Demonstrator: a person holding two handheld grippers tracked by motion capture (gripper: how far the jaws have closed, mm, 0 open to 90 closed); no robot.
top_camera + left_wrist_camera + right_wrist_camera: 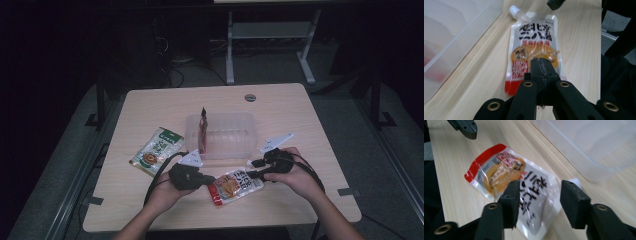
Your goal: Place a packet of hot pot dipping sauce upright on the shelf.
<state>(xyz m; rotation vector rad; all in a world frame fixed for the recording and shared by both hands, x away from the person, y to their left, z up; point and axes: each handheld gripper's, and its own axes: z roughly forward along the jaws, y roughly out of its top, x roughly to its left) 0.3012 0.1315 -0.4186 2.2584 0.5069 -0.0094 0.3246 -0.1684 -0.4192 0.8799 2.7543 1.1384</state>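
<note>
Lying on the table: two pouches [235, 186] [156, 151], one clear bin [222, 134].

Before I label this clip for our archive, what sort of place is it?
Probably a lab or workshop set up for recording. A small wooden table stands on grey floor in a dark room, with a metal desk frame and cables behind.

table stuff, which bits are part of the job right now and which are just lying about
In the job: sauce pouch, left gripper, right gripper, clear bin.
Lying about: green packet, red packet already in the bin.
</note>
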